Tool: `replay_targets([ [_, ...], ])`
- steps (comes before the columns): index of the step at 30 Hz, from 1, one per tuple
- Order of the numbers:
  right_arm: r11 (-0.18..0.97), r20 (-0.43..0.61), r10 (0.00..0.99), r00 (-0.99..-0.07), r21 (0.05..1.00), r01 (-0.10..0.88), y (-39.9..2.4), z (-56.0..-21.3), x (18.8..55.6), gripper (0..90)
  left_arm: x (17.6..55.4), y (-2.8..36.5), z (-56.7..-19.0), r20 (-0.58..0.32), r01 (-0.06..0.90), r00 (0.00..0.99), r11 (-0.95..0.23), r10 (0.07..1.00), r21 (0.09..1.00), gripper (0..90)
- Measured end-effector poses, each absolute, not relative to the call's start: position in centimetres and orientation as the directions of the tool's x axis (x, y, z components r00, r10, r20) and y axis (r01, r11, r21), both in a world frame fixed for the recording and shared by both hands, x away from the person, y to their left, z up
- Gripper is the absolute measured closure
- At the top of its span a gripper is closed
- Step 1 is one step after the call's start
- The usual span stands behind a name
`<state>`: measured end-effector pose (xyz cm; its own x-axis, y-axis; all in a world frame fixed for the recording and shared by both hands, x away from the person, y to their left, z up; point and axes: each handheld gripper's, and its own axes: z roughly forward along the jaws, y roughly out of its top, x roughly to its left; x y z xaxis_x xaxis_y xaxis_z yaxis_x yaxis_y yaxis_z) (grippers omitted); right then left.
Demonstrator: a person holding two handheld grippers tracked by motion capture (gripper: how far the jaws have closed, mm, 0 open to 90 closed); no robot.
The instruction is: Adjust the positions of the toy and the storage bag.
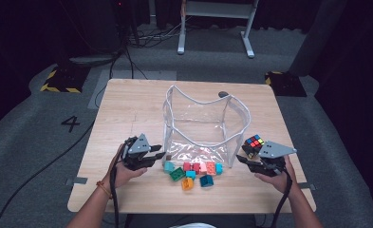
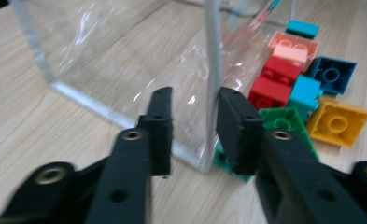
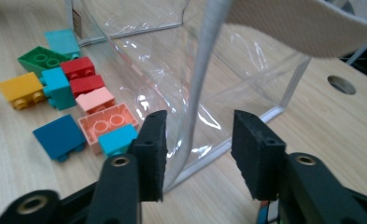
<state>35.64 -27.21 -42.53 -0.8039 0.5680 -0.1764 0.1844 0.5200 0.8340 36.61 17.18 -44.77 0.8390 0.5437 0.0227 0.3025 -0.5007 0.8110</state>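
Observation:
A clear plastic bag (image 1: 198,102) with white piping stands open in the middle of the wooden table (image 1: 127,109). In front of it lies a cluster of several toy bricks (image 1: 193,172) in red, pink, teal, green, yellow and blue. My left gripper (image 1: 159,151) is at the bag's front left corner, its jaws apart; the bag's corner seam (image 2: 211,70) runs just past them in the left gripper view (image 2: 194,100). My right gripper (image 1: 241,159) is at the front right corner, jaws apart around the seam (image 3: 202,70) without pressing it (image 3: 200,123). A Rubik's cube (image 1: 253,144) sits beside it.
A round cable hole (image 1: 223,94) lies in the tabletop behind the bag. The bricks (image 2: 284,88) lie close to the right of my left jaws and to the left of my right jaws (image 3: 78,107). The table's front edge (image 1: 189,209) is near my forearms.

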Motion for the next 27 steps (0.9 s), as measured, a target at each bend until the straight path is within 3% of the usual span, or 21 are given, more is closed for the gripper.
replay_targets([
  [5, 0.496, -0.178, 0.649, -0.739, 0.836, 0.235, -29.4, -43.2, 36.0, 36.9, 36.1, 18.5, -45.6, 0.024, 0.343, 0.813, -0.513, 0.581, 0.787, 51.8],
  [7, 0.487, -0.191, 0.685, -0.703, 0.838, 0.247, -30.0, -43.5, 36.4, 32.5, 35.9, 18.8, -46.0, 0.045, 0.367, 0.784, -0.522, 0.619, 0.770, 39.7],
  [12, 0.447, -0.174, 0.762, -0.624, 0.838, 0.312, -31.3, -44.4, 37.9, 27.2, 35.5, 20.0, -47.0, 0.022, 0.421, 0.752, -0.506, 0.658, 0.753, 23.2],
  [16, 0.444, -0.173, 0.790, -0.588, 0.823, 0.354, -31.8, -45.0, 38.9, 21.5, 35.1, 20.8, -47.8, -0.016, 0.460, 0.743, -0.494, 0.669, 0.738, 17.8],
  [27, 0.373, -0.049, 0.827, -0.560, 0.794, 0.480, -32.8, -48.1, 41.6, 17.2, 34.7, 21.1, -50.0, 0.031, 0.480, 0.741, -0.561, 0.671, 0.675, 16.1],
])
